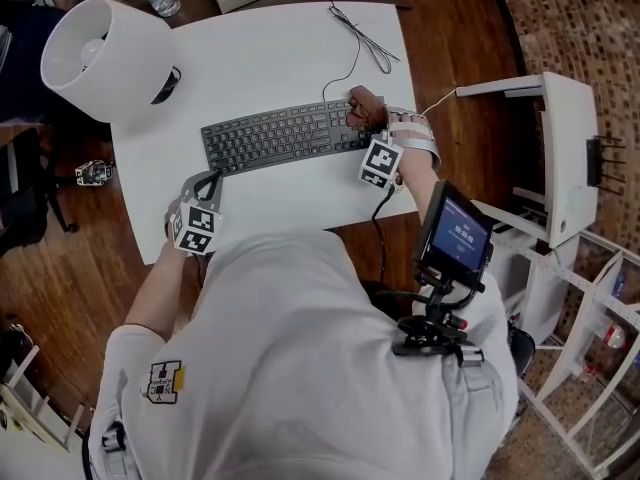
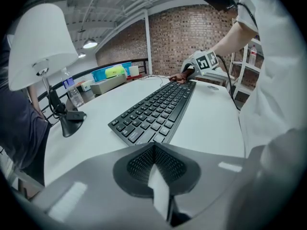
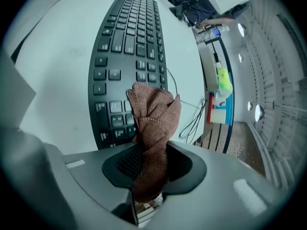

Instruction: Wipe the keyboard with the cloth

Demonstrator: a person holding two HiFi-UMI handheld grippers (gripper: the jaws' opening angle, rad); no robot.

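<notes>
Right gripper view: right gripper [image 3: 147,174] clamped on cloth [image 3: 153,114] at keyboard [image 3: 127,42] end. Left gripper [image 2: 156,169] jaws together, empty, off keyboard; unbraced keyboard may slide.

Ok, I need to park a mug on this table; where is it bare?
Bare: behind the keyboard, between lamp and cable; also the strip in front of it. Crowded at its right end, around the right gripper and cloth.

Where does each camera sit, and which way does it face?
Head view: on the person's head, steeply down at the keyboard; torso, left gripper, right gripper show.
Left gripper view: on the left gripper, along the keyboard toward the right gripper; shut jaws show.
Right gripper view: on that gripper, along the keyboard; jaws holding the cloth show.
All share the keyboard.
</notes>
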